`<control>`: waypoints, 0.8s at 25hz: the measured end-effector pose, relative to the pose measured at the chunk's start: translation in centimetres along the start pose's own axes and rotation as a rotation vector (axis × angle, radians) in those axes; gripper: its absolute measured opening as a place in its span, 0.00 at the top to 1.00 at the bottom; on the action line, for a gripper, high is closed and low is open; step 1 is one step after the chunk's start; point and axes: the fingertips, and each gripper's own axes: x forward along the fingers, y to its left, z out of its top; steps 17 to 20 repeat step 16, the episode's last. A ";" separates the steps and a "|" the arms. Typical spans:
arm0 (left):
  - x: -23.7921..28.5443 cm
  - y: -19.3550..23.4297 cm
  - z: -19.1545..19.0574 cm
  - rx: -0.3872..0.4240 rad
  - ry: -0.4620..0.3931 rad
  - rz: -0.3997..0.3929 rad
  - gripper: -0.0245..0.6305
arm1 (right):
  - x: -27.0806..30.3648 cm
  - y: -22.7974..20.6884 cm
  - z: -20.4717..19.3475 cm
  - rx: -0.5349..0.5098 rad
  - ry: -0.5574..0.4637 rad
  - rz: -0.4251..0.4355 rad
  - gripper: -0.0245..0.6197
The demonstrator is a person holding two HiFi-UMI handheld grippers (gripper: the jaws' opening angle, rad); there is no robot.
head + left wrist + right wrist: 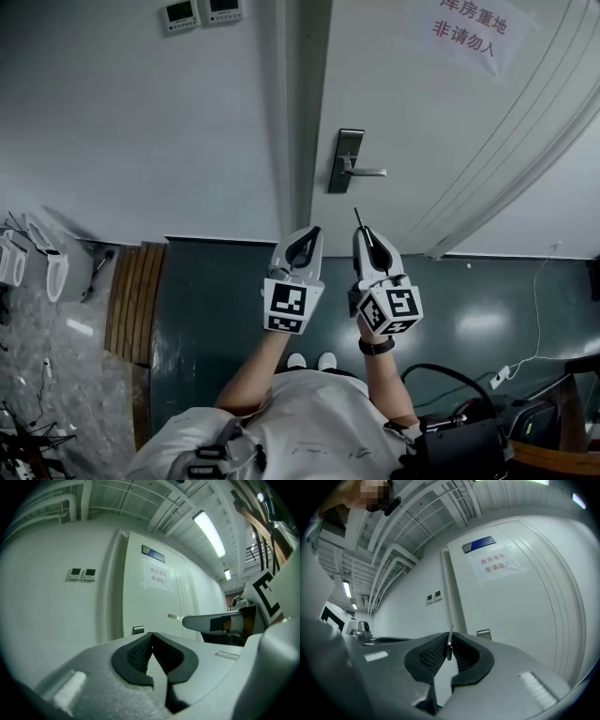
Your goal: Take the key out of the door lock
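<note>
The white door (441, 122) is closed; its metal lock plate and lever handle (349, 163) are ahead of both grippers. A thin metal key (357, 218) sticks out from the tips of my right gripper (364, 232), clear of the lock. In the right gripper view the key (449, 643) stands on edge, pinched between the black pads, with the lock plate (483, 633) far behind it. Beside it, my left gripper (311, 232) is shut and empty; its pads (140, 651) meet with nothing between them. The left gripper view also shows the key's tip (174, 617) and the lock plate (138, 630).
A paper sign (469, 30) hangs on the door. Two wall control panels (200, 12) sit left of the door frame. A wooden slatted bench (131, 291) stands at the left. Cables and a plug (502, 375) lie on the dark floor at the right, near black equipment (459, 441).
</note>
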 end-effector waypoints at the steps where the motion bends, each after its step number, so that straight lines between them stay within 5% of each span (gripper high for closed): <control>1: 0.0 -0.1 0.4 0.001 -0.004 -0.002 0.96 | -0.1 0.0 0.4 -0.007 -0.004 0.001 0.92; 20: -0.1 0.5 1.6 0.010 -0.027 -0.005 0.96 | 0.5 0.2 2.6 -0.052 -0.025 0.006 0.92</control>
